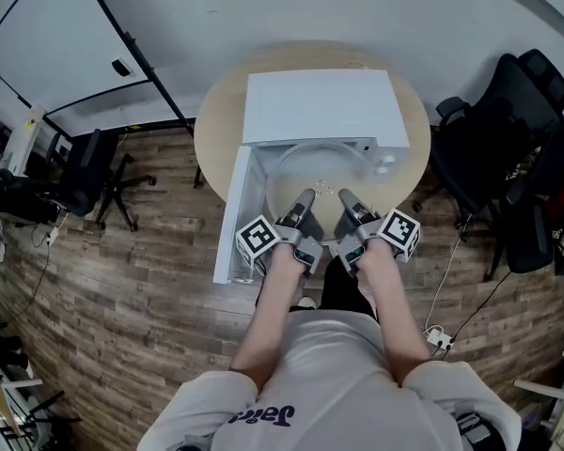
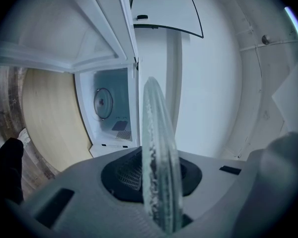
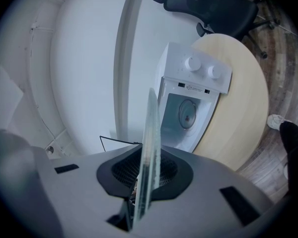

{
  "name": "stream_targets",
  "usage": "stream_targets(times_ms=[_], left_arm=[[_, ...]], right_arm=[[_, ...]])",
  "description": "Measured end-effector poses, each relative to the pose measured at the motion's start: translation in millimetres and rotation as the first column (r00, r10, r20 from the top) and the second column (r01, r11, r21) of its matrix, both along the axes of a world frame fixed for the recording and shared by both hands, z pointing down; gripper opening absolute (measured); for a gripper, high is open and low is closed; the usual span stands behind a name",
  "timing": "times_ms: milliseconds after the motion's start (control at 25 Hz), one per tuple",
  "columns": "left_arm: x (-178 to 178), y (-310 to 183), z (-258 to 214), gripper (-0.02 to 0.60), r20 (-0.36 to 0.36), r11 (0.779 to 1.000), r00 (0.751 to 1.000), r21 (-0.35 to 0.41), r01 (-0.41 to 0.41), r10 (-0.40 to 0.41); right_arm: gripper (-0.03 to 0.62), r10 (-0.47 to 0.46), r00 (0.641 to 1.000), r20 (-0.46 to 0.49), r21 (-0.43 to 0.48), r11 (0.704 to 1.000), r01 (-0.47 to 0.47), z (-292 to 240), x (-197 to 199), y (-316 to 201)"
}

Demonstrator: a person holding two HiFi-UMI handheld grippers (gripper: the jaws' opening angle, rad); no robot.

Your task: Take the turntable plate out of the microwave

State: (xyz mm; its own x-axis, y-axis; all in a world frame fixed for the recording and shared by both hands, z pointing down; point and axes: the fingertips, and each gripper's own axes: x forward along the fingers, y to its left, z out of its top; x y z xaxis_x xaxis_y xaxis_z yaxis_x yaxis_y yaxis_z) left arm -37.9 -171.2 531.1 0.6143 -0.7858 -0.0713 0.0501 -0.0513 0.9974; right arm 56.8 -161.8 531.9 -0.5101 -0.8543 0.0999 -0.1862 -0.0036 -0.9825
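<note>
"What hems in the tools?"

"The open door (image 1: 233,216) stands just beside the left tool (image 1: 304,198). The right tool (image 1: 348,198) has open floor (image 1: 432,252) on its outer side."

"And ahead?"

"The turntable plate (image 1: 321,163), clamped by both, spans the microwave (image 1: 320,106) mouth. A black chair (image 1: 489,158) stands off the counter's (image 1: 216,130) right side."

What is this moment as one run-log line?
left gripper: shut on plate | right gripper: shut on plate | plate: held in front of microwave | door: open

left tool (image 1: 305,200), right tool (image 1: 346,200), both clamped, level
</note>
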Motion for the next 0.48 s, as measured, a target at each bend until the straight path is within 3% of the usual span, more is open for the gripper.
stream_targets(times_ms=[240,480], left_arm=[[6,-1,7,0.075,-0.007,1.000,1.000,-0.011,-0.007,0.007],[5,-3,19,0.075,-0.005,0.997,1.000,-0.073,0.001,-0.002]], right_arm=[[0.035,-0.014,1.000,0.010,0.018,1.000,0.013,0,2,-2],[0.043,-0.029,0.999,-0.021,-0.043,0.999,0.028,17,4,-4]])
